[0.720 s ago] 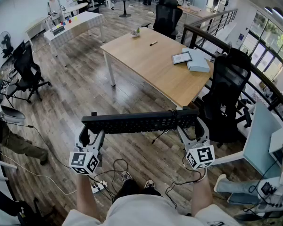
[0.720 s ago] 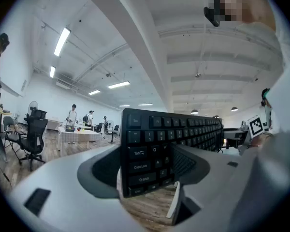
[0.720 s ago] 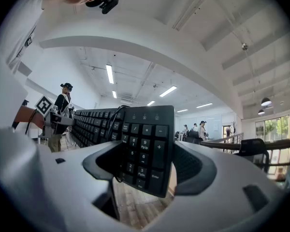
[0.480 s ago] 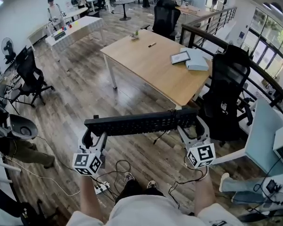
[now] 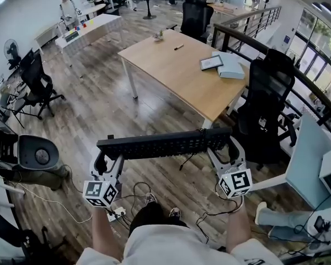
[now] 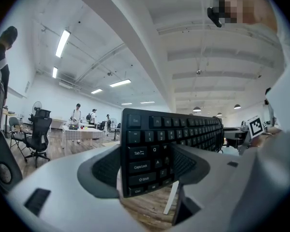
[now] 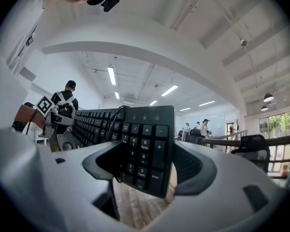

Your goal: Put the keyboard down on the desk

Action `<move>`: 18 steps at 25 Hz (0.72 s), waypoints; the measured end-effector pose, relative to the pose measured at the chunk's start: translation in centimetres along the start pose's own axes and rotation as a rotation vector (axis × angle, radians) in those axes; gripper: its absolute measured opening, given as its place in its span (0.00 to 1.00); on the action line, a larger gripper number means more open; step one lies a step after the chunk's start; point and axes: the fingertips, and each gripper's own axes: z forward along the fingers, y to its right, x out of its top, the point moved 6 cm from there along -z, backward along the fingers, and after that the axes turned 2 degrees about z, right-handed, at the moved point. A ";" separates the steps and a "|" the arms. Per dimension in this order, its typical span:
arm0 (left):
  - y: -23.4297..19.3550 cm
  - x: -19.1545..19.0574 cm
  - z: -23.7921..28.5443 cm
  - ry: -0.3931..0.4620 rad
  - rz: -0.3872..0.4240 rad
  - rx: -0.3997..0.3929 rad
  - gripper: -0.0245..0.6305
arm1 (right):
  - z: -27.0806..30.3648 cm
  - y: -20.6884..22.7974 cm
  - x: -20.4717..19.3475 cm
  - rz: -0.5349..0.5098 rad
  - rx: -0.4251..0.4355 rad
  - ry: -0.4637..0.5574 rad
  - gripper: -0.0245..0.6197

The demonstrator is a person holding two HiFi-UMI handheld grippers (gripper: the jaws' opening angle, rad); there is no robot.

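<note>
The left gripper (image 5: 107, 159) and right gripper (image 5: 221, 151), jaws wide, each clamp 1 end of the black keyboard (image 5: 164, 143), short of the desk (image 5: 179, 73).

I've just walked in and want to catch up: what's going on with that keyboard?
A person stands on the wood floor and holds a black keyboard level in the air, with a handheld gripper at each end. The left tongs are clamped on the Esc-and-Tab end, and the right tongs on the number-pad end. The wooden desk is ahead, well apart from the keyboard, so the keyboard has not yet been set down.
</note>
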 end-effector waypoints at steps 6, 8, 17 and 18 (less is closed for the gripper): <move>-1.9 -0.5 2.4 -0.026 -0.010 -0.004 0.51 | 2.6 0.2 -0.8 0.008 -0.002 -0.015 0.54; -2.7 -0.7 3.9 -0.037 -0.012 -0.010 0.51 | 4.0 0.6 -1.2 0.011 -0.007 -0.026 0.54; -8.1 -0.6 15.2 -0.030 -0.041 -0.075 0.50 | 13.4 3.8 -1.6 -0.004 -0.063 -0.042 0.54; -9.0 -0.4 16.6 -0.029 -0.048 -0.082 0.50 | 14.8 4.0 -1.4 -0.009 -0.067 -0.038 0.54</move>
